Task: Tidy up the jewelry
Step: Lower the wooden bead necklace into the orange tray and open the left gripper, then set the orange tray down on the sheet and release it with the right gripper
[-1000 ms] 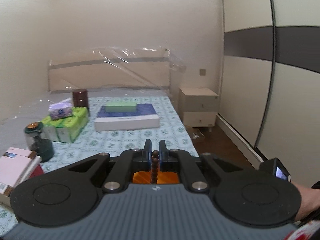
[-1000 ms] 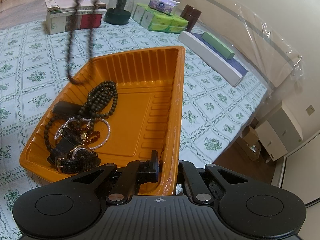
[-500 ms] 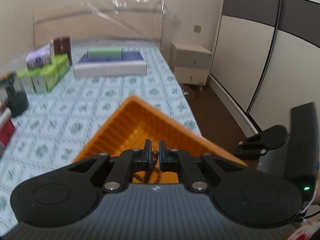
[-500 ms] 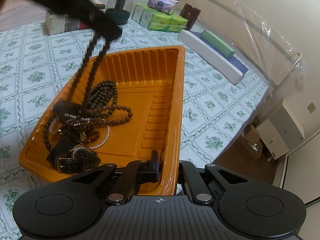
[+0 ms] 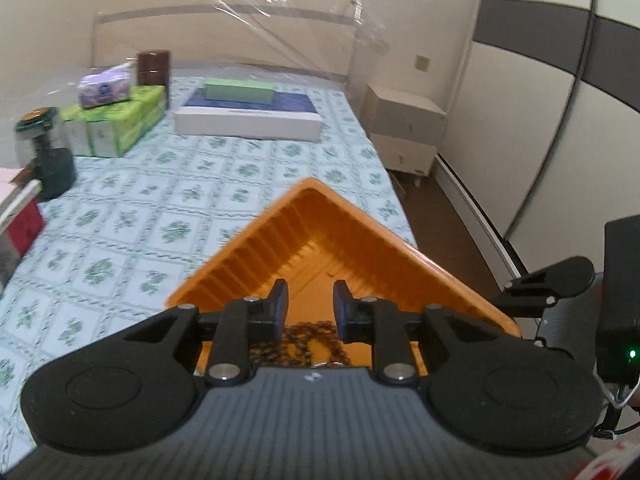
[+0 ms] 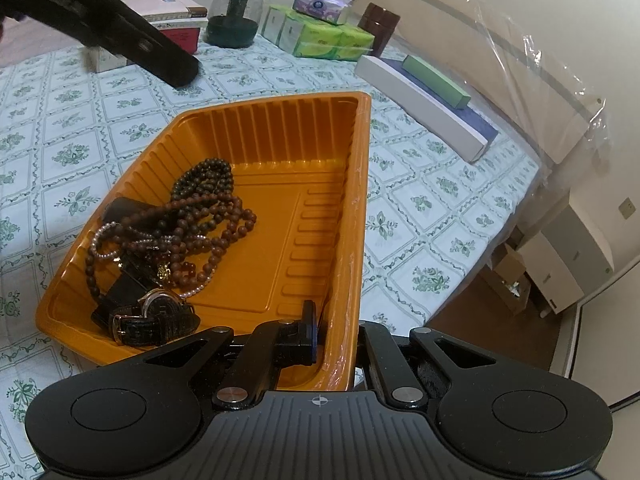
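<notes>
An orange plastic tray (image 6: 280, 128) lies on the patterned bedspread. In its left half is a heap: a brown bead strand (image 6: 224, 236), a darker bead strand (image 6: 208, 176), a pearl bracelet (image 6: 100, 240) and a leather-strap watch (image 6: 156, 316). My right gripper (image 6: 338, 340) is shut on the tray's near right wall, one finger inside and one outside. My left gripper (image 5: 310, 308) hangs over the tray (image 5: 360, 220). Its jaws are opening with nothing between them, and the brown beads (image 5: 304, 340) lie just below. In the right wrist view the left gripper (image 6: 180, 70) reaches in from the top left.
At the far end of the bed stand green tissue packs (image 6: 320, 36), a dark glass jar (image 6: 236, 16), a brown canister (image 6: 378, 26), stacked boxes (image 6: 172, 12) and a long white box with a green one on top (image 6: 420, 92). The bed edge and a nightstand (image 6: 576, 256) lie to the right.
The left gripper came down over the tray with the brown bead strand, then its jaws parted. The strand now lies on the heap. The right gripper kept still.
</notes>
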A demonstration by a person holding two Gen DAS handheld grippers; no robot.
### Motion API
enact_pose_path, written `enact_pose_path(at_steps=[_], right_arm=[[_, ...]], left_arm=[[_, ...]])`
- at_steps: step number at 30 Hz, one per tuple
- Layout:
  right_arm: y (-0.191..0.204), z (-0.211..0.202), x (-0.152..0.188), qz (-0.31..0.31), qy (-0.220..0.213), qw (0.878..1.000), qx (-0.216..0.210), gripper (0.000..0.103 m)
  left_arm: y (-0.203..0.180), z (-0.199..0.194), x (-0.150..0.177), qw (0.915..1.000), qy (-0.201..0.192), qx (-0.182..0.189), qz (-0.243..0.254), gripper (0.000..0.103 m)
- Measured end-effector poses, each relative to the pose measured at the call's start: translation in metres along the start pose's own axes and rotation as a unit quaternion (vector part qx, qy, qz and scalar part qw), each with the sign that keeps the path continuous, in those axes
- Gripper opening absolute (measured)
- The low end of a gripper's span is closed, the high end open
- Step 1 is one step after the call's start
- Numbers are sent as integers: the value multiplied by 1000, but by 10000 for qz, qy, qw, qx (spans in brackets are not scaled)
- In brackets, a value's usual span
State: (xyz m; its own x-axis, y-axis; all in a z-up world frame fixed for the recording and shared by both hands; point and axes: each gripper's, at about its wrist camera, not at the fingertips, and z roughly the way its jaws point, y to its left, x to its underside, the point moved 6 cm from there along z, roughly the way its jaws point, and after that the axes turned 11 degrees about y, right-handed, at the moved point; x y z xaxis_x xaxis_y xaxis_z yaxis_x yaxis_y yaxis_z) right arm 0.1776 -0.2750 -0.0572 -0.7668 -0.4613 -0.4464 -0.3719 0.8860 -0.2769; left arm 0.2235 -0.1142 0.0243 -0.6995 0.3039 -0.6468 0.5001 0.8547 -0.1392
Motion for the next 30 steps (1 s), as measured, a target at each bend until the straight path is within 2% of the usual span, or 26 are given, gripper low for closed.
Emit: enact_pose_path(at_steps=[6,11,16,20,23,24,25,27,29,30], right_arm=[[-13,10,4,171,-20,9992,-362,4],[-31,28,9,519,38,9943,-929,4],[-47,48,23,1105,65,9823,-1508,4],[-59,55,36,1655,-37,9670,-1935,4],[-65,51,45,2000,-264,9549,-2177,5],[-67,49,46,2079,-312,9521,-2220,12],[-69,47,47,2159,-358,9500,-2228,19],[-75,41,51,2343,-513,9466,-2155,64],[-82,32,56,2576,-744,9391,-2152,68],[-84,27,59,2667,-795,9371,-2106,68]], left_arm=[[33,-27,23,9982,-177,-367,-442,27],[60,-45,57,9937,-179,-716,-848,29],[80,-60,103,9862,-76,-1017,-1304,39],[89,-71,133,9793,16,-1254,-1586,44],[92,-74,150,9746,60,-1311,-1816,57],[91,-74,154,9732,62,-1338,-1872,63],[90,-75,158,9717,51,-1376,-1918,65],[87,-78,164,9699,13,-1440,-1963,76],[83,-80,170,9679,-41,-1487,-2024,88],[80,-82,173,9669,-85,-1517,-2051,91]])
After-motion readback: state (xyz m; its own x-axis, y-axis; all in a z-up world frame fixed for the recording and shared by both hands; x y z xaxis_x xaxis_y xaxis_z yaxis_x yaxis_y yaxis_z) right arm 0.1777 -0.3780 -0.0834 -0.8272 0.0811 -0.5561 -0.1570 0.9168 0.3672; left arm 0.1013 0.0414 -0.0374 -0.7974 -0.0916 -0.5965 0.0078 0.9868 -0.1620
